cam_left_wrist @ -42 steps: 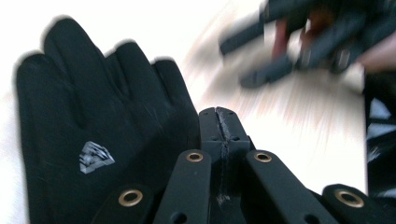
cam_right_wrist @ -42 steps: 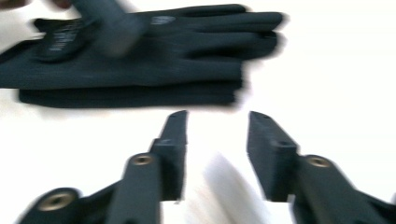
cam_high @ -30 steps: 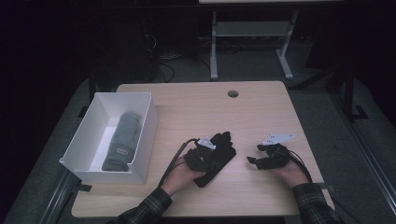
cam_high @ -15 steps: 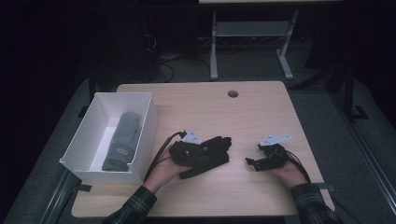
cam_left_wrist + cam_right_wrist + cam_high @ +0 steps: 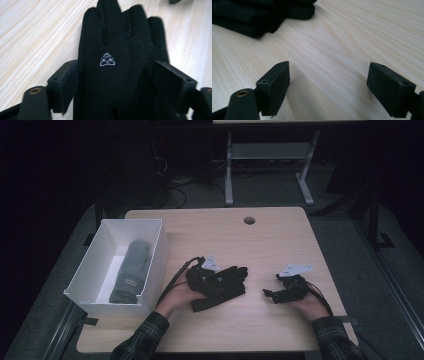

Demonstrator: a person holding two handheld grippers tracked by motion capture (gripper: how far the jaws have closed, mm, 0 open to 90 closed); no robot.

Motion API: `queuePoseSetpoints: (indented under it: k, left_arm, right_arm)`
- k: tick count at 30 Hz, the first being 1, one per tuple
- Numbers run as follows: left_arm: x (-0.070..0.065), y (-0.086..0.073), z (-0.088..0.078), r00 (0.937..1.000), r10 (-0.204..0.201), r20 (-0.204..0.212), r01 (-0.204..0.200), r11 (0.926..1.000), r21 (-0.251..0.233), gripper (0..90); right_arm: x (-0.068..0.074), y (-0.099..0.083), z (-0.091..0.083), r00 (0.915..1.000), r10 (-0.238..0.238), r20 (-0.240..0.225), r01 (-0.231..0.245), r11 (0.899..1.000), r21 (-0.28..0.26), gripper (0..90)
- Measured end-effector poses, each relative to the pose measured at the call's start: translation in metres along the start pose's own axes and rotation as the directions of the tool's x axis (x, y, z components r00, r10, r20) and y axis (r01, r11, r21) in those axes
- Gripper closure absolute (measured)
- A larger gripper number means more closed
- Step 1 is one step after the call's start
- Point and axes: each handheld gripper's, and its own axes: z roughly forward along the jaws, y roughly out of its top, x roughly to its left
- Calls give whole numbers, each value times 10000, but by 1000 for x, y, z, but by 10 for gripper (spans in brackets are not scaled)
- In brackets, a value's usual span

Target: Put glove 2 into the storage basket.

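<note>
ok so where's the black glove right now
The black glove lies flat on the table in the high view, just right of the white box.

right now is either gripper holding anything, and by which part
Nothing is held. The left gripper has just been opening; the black glove lies flat on the table between its jaws, near the cuff, unpinched. The right gripper is open over bare wood.

High view looks down from above; gripper views sit low, close. All share the black glove ahead of left gripper.
</note>
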Motion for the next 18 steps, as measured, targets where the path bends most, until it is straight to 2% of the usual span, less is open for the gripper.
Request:
queuePoseSetpoints:
  k: [5,6,7,9,10,12,16,17,18]
  left_arm:
    - [3,-5,4,9998,-159,133,159,9999,15,180]
    - [3,-6,6,9994,-300,186,302,9995,-102,179]
    - [5,-7,6,9992,-277,276,278,9996,-39,178]
    - [7,-8,7,9980,-431,458,432,9991,-3,180]
    - [7,-9,8,9963,-656,560,664,9977,-134,191]
    - [8,-10,8,9948,-715,723,724,9973,-109,214]
    - [5,-11,7,9934,-481,1038,501,9986,-163,312]
    - [5,-11,6,9915,-278,1269,290,9995,-78,382]
    - [2,-11,6,9902,-285,1366,308,9994,-145,451]
  right_arm:
    - [1,0,0,10000,15,-19,-15,10000,-24,209]
    - [1,0,0,10000,15,-23,-15,10000,-24,211]
    - [1,0,0,10000,11,-19,-11,10000,-26,211]
    - [1,0,0,10000,8,-19,-8,10000,-30,212]
    - [1,0,0,10000,8,-19,-8,10000,-31,213]
    - [1,0,0,10000,5,-22,-5,10000,-34,215]
    - [1,0,0,10000,16,-19,-16,10000,-30,215]
    - [2,0,0,10000,29,-18,-29,10000,-26,217]
    - [1,0,0,10000,-8,-11,8,10000,-48,218]
